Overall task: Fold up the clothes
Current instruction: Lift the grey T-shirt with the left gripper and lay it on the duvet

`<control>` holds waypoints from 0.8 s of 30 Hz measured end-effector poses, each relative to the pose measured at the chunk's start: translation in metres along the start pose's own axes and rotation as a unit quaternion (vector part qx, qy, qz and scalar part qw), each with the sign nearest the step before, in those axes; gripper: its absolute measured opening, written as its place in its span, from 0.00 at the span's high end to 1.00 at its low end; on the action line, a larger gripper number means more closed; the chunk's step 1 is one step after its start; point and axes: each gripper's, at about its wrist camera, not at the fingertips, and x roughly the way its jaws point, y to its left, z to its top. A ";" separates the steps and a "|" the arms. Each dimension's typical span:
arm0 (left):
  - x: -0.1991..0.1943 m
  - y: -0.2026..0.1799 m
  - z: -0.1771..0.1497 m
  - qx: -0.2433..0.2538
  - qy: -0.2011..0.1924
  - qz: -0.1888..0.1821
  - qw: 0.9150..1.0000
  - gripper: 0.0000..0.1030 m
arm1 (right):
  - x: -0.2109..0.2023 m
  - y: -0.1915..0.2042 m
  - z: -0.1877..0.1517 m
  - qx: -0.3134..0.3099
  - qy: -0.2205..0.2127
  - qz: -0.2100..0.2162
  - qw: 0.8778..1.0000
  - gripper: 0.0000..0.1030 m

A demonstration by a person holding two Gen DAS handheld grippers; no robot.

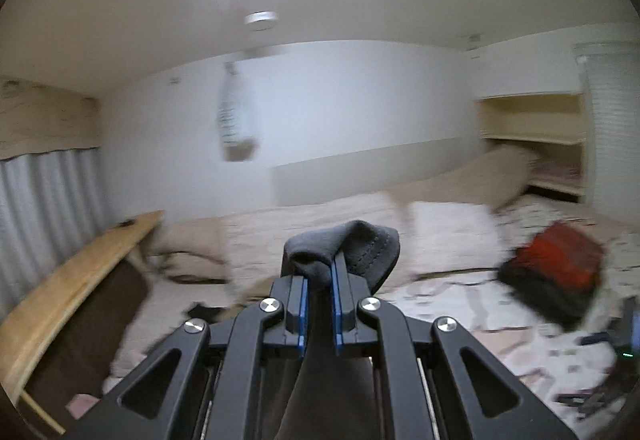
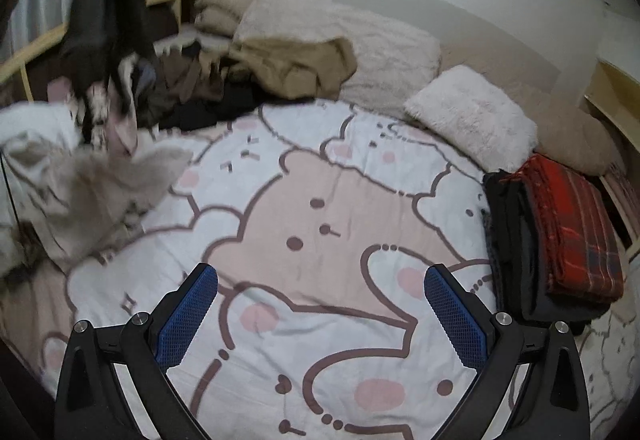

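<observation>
Between the fingers of my left gripper (image 1: 319, 282) a dark grey garment (image 1: 352, 244) is pinched at a stitched hem, the rest drooping below: soft, light, floppy, best held by edge or corner. My right gripper (image 2: 320, 280) hangs wide open, empty, over the bear-print bedspread (image 2: 320, 199). Beyond lie a folded stack (image 2: 560, 236) and an unfolded pile (image 2: 168, 79).

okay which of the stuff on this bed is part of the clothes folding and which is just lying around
Part of the job:
dark grey garment clamped in left gripper
heap of unfolded clothes
folded stack topped by red plaid cloth
open right gripper

Just lying about:
fluffy white pillow
cartoon bear bedspread
</observation>
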 end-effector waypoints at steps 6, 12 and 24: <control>-0.041 -0.064 0.015 -0.045 0.007 -0.139 0.989 0.91 | -0.059 -0.044 -0.005 0.085 -0.055 -0.029 0.994 0.00; -0.049 -0.105 -0.006 -0.066 0.025 -0.167 0.983 0.90 | -0.108 -0.078 -0.016 0.120 -0.100 -0.086 0.984 0.00; 0.082 -0.089 -0.267 -0.057 0.267 0.006 0.962 0.90 | -0.080 -0.074 -0.068 0.075 -0.102 -0.058 0.990 0.00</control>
